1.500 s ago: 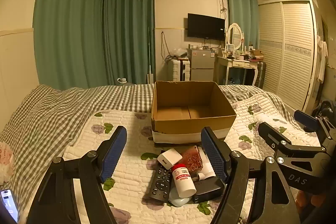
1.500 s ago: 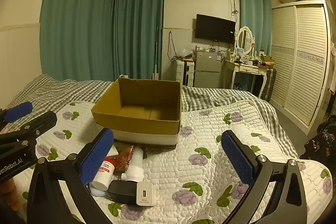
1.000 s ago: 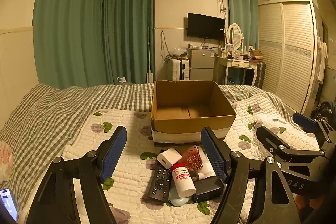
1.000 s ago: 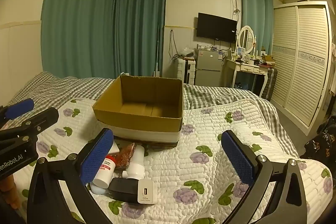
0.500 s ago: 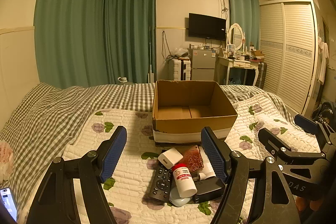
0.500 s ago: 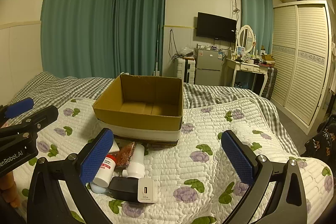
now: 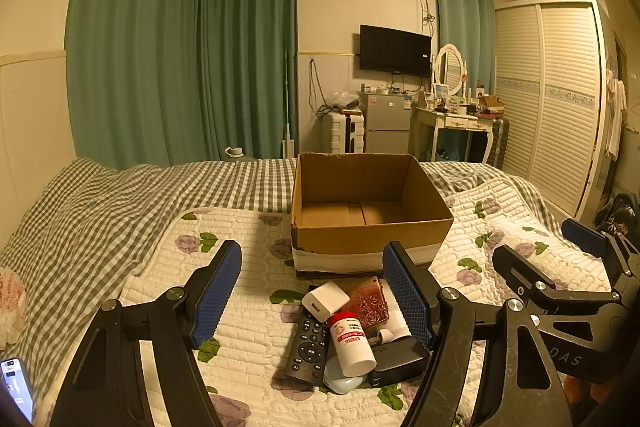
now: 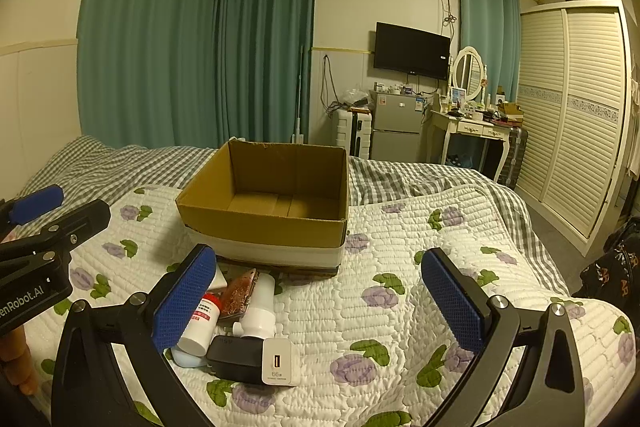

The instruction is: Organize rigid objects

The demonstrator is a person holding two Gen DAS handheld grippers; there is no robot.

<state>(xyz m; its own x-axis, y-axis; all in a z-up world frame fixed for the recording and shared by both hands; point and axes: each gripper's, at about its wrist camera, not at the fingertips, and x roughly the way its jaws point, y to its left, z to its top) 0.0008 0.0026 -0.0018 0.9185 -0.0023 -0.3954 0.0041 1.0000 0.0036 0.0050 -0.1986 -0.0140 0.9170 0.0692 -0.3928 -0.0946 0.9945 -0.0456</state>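
pile of small rigid things sits on the quilt point(image 7: 248, 339) just in front of the box's point(image 7: 370, 233) near wall, toward the near edge of the bed: remote point(image 7: 308, 349), white bottle point(image 7: 352, 341) with red cap lying across it, white charger point(image 7: 325, 301), patterned case point(image 7: 370, 303), black adapter point(image 7: 398, 361), a pale blue thing point(image 7: 340, 383) mostly hidden under the bottle. right view adds a white pump bottle point(image 8: 260, 311) and a white usb plug point(image 8: 280, 361) at the adapter's end. all touching or overlapping.

box is open, upright, and what shows of its floor is empty – nothing sorted yet.

left gripper point(image 7: 312, 293) jaws spread wide, holding nothing, pile showing between its pads. right gripper point(image 8: 316, 303) also released and wide, empty, aimed right of the pile, only its left pad over the bottle.

change over the last second and a half: almost none – views drift slightly, pile and box unmoved, both grippers still hovering. reads as the start, no pick committed.

room: quilt right of the pile is bare and wide, good approach lane for the right gripper. left of the pile also free up to the checked blanket point(image 7: 100, 211). tight spot is between pile and box wall. top pieces (bottle, charger) look easiest first; the bottle may roll.
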